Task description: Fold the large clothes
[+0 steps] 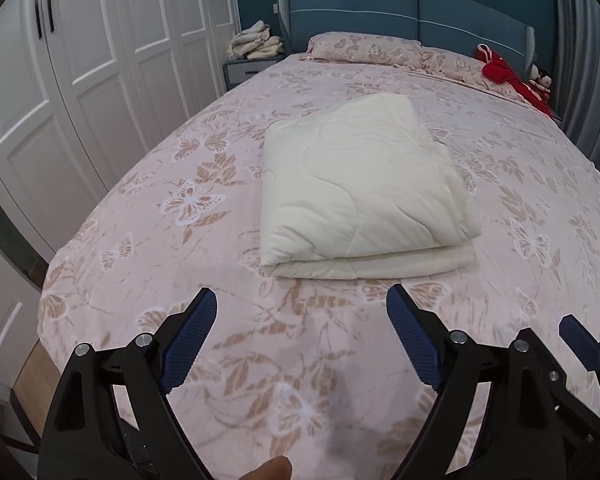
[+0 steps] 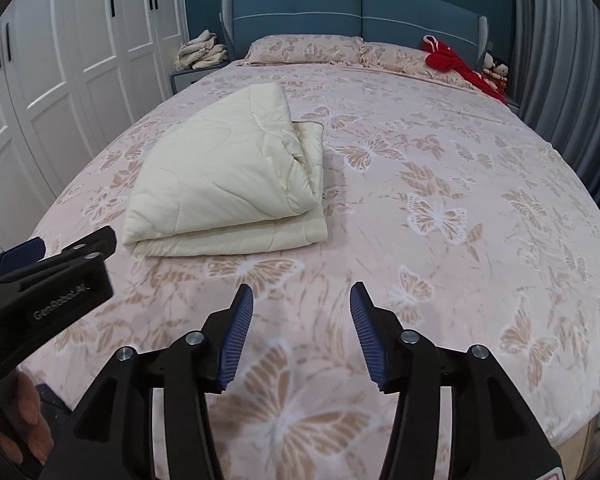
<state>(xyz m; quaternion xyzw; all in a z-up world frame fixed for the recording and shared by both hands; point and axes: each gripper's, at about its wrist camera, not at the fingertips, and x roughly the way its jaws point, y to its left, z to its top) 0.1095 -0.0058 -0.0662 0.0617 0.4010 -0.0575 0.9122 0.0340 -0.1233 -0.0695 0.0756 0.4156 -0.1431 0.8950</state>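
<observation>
A cream quilted blanket (image 1: 364, 188) lies folded into a thick rectangle on the pink butterfly-print bed (image 1: 260, 320). It also shows in the right wrist view (image 2: 228, 176), left of centre, with its layered edges facing right. My left gripper (image 1: 300, 300) is open and empty, held above the bed's foot, short of the blanket's near edge. My right gripper (image 2: 302, 296) is open and empty, beside the left one and to the right of the blanket. The left gripper's body shows in the right wrist view (image 2: 48, 284).
White wardrobe doors (image 1: 80, 80) line the left side. A blue headboard (image 1: 400, 12), pink pillows (image 1: 360, 46), a red garment (image 1: 504, 76) and dolls (image 2: 496, 68) are at the far end. A nightstand holds piled cloth (image 1: 256, 42). Grey curtains (image 2: 560, 60) hang on the right.
</observation>
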